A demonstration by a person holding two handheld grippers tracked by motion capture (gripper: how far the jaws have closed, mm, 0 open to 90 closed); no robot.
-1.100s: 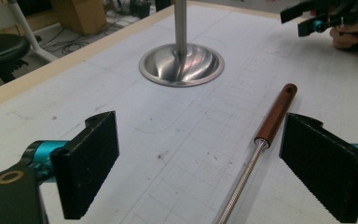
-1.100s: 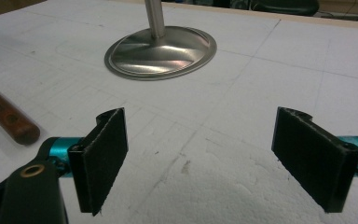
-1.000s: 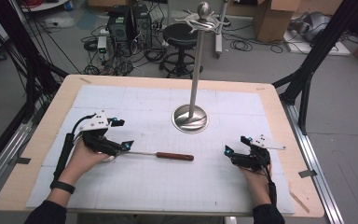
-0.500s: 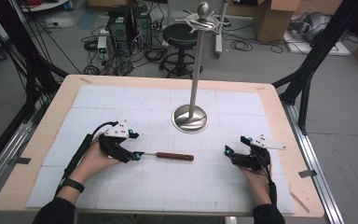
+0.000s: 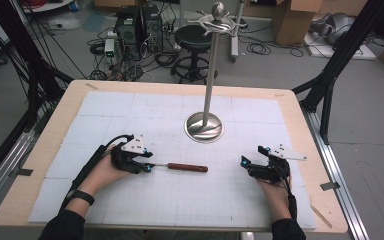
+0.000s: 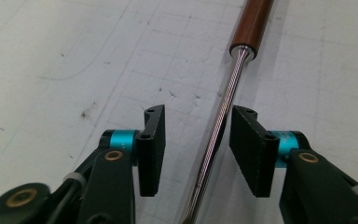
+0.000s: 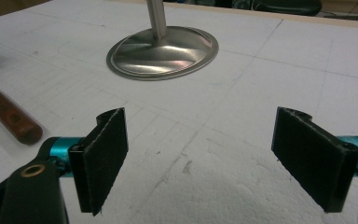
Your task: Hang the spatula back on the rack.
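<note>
A tool with a brown wooden handle (image 5: 187, 167) and a thin ribbed metal shaft (image 5: 161, 165) lies flat on the white mat, left of centre. My left gripper (image 5: 149, 166) is low over the shaft's free end. In the left gripper view the shaft (image 6: 223, 107) runs between the jaws, close to the right-hand pad (image 6: 247, 144) and clear of the other; the handle (image 6: 254, 21) lies beyond. The jaws of my left gripper (image 6: 198, 113) have just been closing and do not press on the shaft. My right gripper (image 5: 243, 162) rests open on the mat at the right, with nothing between its jaws (image 7: 203, 121).
A metal stand with a round base (image 5: 205, 127) and tall pole (image 5: 211, 75) rises from the mat's middle, behind the tool. Its base (image 7: 163, 51) lies ahead of my right gripper, the handle's end (image 7: 9, 119) to its left. The wooden table edge (image 5: 300, 125) frames the mat.
My left gripper moved right and down onto the tool's shaft, and its jaws narrowed around it. The tool, the right gripper and the stand have not moved.
</note>
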